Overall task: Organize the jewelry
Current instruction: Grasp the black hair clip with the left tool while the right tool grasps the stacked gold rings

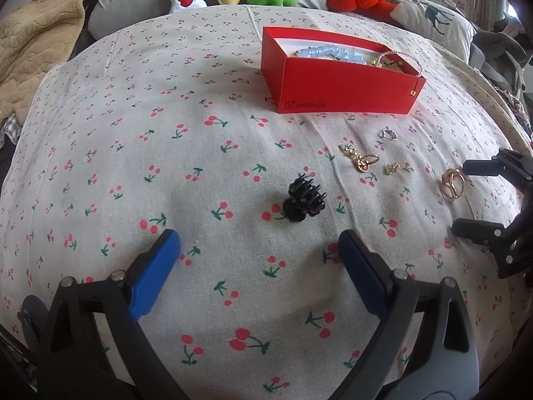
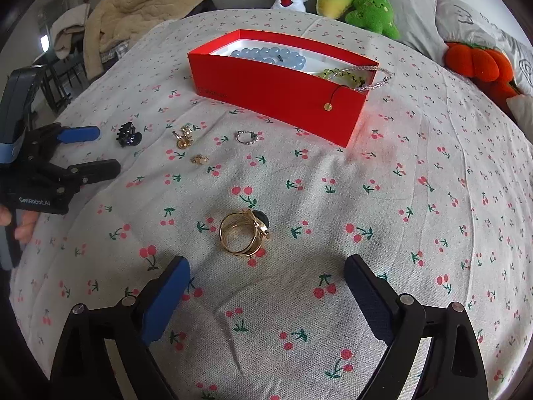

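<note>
**With both tongs gaping over the bedspread, two small pieces wait to be picked**

While the red box (image 2: 276, 93) at the far side of the cherry-print bedspread (image 2: 399, 233) already holds the blue bead bracelet (image 2: 269, 55) and a clear bead strand (image 2: 369, 81) draped over its corner, several pieces lie loose on the cloth. Both tongs stand wide apart and grip nothing.

The right gripper (image 2: 266, 286) hangs just short of the big gold ring (image 2: 245, 233), which sits ahead of the fingertips, not between them. The left gripper (image 1: 260, 250) is poised the same way before the black hair claw (image 1: 303, 201).

To my eye the step in hand is the pickup itself. The ring looks hard and smooth, and it lies on soft fabric, so I would bring the jaws down either side of the band until they nearly touch the cloth, then close slowly; pinching high could flick it away. The claw's teeth offer more purchase, so squeezing across its rounded body seems safest.

Between the two grippers lie the gold charm ring (image 2: 183, 138), a small gold earring (image 2: 199, 158) and the silver ring (image 2: 246, 137), well clear of either one, so neither approach should disturb them.
</note>
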A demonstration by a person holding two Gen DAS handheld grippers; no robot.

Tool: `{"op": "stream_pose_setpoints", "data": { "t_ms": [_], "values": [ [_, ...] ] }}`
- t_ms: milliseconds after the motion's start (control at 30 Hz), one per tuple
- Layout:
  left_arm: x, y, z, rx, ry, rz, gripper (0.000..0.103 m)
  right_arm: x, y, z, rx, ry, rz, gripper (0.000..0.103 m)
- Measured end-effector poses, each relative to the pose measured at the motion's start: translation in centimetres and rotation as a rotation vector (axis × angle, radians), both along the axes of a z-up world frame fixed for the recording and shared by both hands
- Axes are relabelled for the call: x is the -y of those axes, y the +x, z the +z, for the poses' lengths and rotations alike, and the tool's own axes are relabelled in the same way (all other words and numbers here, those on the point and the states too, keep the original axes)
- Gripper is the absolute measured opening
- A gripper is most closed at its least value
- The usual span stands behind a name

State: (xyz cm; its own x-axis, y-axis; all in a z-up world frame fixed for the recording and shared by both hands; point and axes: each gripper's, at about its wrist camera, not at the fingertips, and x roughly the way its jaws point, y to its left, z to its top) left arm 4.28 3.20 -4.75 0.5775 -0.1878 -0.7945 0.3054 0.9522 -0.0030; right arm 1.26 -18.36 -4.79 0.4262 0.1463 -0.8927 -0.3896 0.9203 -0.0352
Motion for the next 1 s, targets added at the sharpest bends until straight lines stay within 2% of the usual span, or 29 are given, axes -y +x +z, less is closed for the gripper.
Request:
{"op": "stream_pose_setpoints", "data": {
  "t_ms": [133,267,367,633,1000],
  "values": [
    [0.8,0.1,0.3,0.008,-0.014,-0.029,0.076,0.0,-0.1,0.0,0.010,-0.006,0.001,0.095],
    [1.5,0.4,0.4,0.009,-0.024,-0.046,0.064,0.0,-0.2,0.0,0.011,-0.006,0.001,0.095],
    [1.8,0.6,0.5,0.009,-0.028,-0.047,0.057,0.0,-0.1,-0.1,0.013,-0.007,0.001,0.096],
    [2.1,0.9,0.7,0.006,-0.039,-0.039,0.028,0.0,-0.1,0.0,0.014,-0.008,0.001,0.096],
    [2.3,0.5,1.1,0.000,-0.041,-0.050,0.026,-0.1,-0.1,0.0,0.015,-0.009,0.001,0.096]
  ]
}}
